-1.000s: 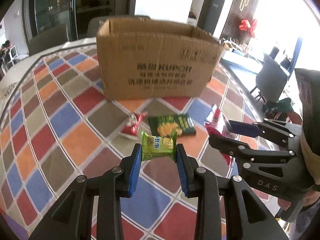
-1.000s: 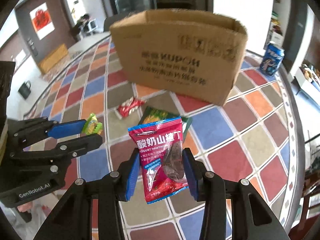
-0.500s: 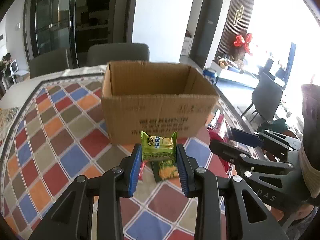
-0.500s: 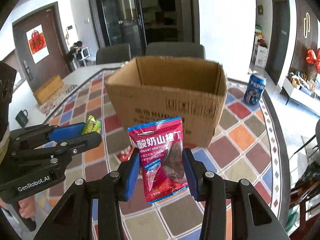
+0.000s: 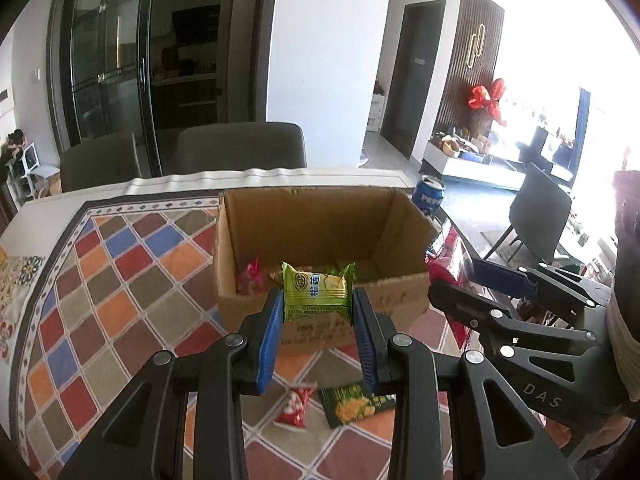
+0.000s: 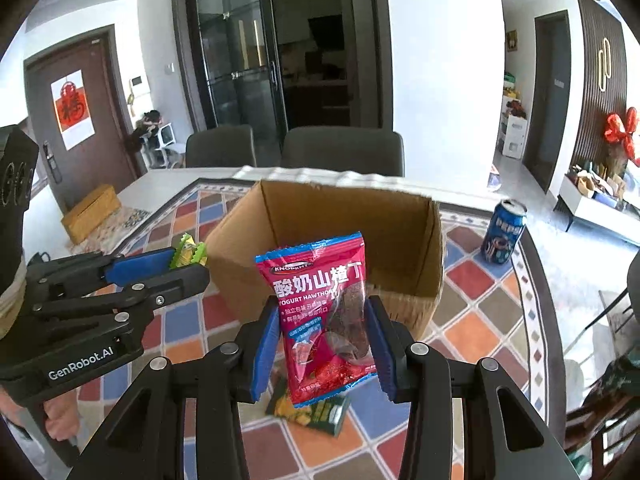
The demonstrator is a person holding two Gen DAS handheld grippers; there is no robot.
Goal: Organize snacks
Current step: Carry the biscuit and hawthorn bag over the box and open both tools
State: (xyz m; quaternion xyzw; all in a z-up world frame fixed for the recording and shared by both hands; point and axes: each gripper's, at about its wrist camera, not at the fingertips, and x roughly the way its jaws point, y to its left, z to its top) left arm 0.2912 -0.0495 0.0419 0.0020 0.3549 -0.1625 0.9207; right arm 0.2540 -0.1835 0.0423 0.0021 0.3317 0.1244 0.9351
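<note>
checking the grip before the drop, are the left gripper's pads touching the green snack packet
Touching. The left wrist view shows both blue pads of the left gripper pressed against the green snack packet, held clear of the table.

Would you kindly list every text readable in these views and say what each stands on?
"YOGURT HAWTHO…", cut off: red snack packet in the right claw.
"GenRobot.AI": left claw body.
"DAS": right claw body, left wrist view.
"PEPSI", partly legible: blue can.
Green packet, cardboard box print: too blurred.

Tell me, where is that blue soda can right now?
The blue soda can stands upright on the patterned tablecloth, just right of the cardboard box in the right wrist view, near the table's far edge.
</note>
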